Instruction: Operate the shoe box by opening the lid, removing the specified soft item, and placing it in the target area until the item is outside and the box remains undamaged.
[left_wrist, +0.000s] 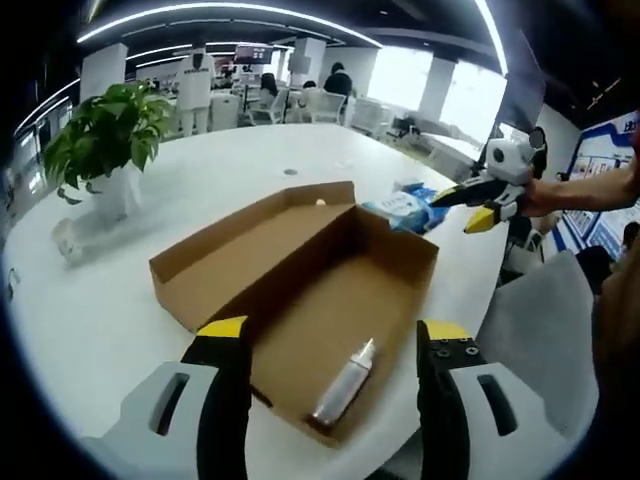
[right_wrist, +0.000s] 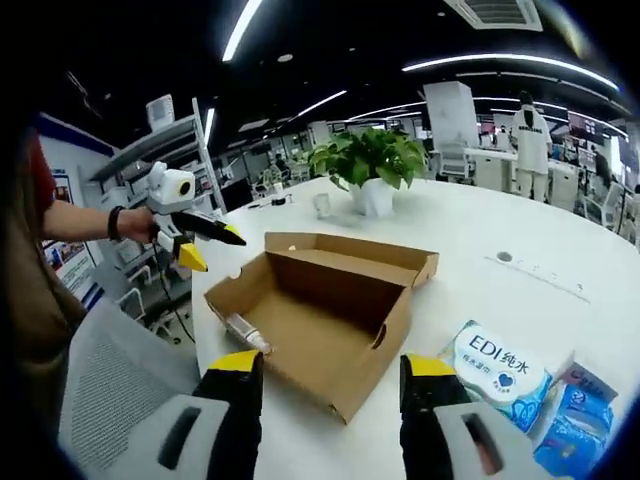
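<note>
The broad round white table (left_wrist: 300, 150) carries everything, and the open brown cardboard shoe box (right_wrist: 330, 300) sits on it just ahead of both your tools, lid folded back flat on the far side from your right gripper. In the right gripper view, the soft white-and-blue tissue pack (right_wrist: 497, 373) lies on the table to the right of your right gripper (right_wrist: 330, 375), just beside the box and outside it, with a smaller blue packet (right_wrist: 575, 420) touching it further right. So the soft item looks to be out already, and the step in hand, as I judge it, is letting go cleanly and clearing away.

Your right gripper stands wide apart and holds nothing. Your left gripper (left_wrist: 335, 345) is likewise spread wide with nothing between its jaws, and it hovers over the near end of the box. Just ahead of it, inside the box against the near wall, lies a small silver bottle (left_wrist: 345, 385). Leave that alone: it is hard, not the soft item.

To finish well, lift each tool straight up before you swing it aside, so neither yellow tip catches a cardboard wall. Keep the left one clear of the near corner, which overhangs the table edge and would likely tip under any push
</note>
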